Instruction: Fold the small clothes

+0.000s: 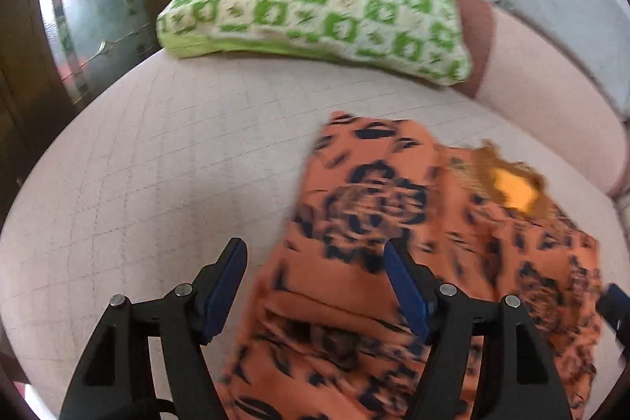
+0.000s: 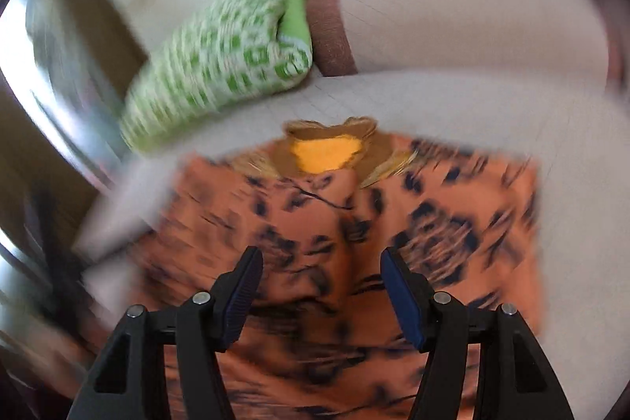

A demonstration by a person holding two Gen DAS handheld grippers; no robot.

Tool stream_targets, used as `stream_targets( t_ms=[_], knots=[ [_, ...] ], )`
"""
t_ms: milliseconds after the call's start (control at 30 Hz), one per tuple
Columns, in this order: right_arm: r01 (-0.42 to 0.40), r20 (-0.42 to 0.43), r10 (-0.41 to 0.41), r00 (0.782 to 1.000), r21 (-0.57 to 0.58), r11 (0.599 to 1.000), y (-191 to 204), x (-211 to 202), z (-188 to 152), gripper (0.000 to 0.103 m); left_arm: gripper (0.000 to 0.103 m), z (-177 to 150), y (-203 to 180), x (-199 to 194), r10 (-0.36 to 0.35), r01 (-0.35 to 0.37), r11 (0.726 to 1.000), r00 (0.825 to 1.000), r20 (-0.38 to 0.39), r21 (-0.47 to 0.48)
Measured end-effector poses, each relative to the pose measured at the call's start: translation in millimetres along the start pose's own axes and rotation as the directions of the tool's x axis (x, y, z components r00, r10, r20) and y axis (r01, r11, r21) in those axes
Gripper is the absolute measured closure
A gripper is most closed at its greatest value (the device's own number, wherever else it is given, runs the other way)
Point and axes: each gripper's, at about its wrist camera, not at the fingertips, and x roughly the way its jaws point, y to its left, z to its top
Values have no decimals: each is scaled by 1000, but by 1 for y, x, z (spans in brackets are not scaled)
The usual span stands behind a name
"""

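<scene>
Orange floral-print garment spread on the pale quilted bed, green patterned pillow at upper frame, left claw released, right claw released above the cloth

Orange floral garment smeared by motion blur, lower part cut off
</scene>
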Motion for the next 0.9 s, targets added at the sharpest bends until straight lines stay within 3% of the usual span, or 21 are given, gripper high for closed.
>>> stream_targets(
  t_ms=[67, 200, 300, 500, 567, 600, 633, 667, 800, 900],
  knots=[
    [112, -6, -115, 993, -177, 978, 20, 9, -8, 37, 31, 3, 1, 6, 9, -9, 1000, 1000, -12, -4],
    [103, -64, -135, 989, -367, 925, 38, 21, -26, 37, 31, 6, 0, 11, 10, -9, 1000, 999, -51, 16],
    [143, -35, -179, 983, -457, 878, 56, 27, -33, 37, 31, 4, -4, 19, 19, -15, 999, 996, -82, 49],
    [347, 95, -351, 931, -524, 778, 82, 56, -30, 37, 31, -1, -9, 16, 15, -8, 996, 996, -89, 84],
    [355, 124, -340, 932, -493, 794, 81, 61, -26, 37, 31, -3, -10, 15, 17, -9, 996, 996, -89, 92],
    [336, 118, -319, 940, -472, 815, 79, 63, -24, 44, 31, -4, -10, 15, 18, -9, 996, 996, -92, 93],
    [297, 94, -286, 954, -445, 845, 75, 64, -23, 62, 31, -4, -12, 15, 18, -9, 996, 995, -96, 91],
    [245, 47, -249, 967, -413, 877, 70, 67, -20, 68, 31, -5, -12, 14, 16, -7, 996, 995, -100, 88],
    [102, -23, -111, 994, -235, 967, 43, 59, -8, 79, 31, -2, -8, 17, 4, 4, 998, 994, -110, 66],
    [-34, -40, 33, 999, -43, 998, 11, 45, 3, 83, 31, 0, -7, 15, 8, -3, 999, 994, -108, 51]
  ],
)
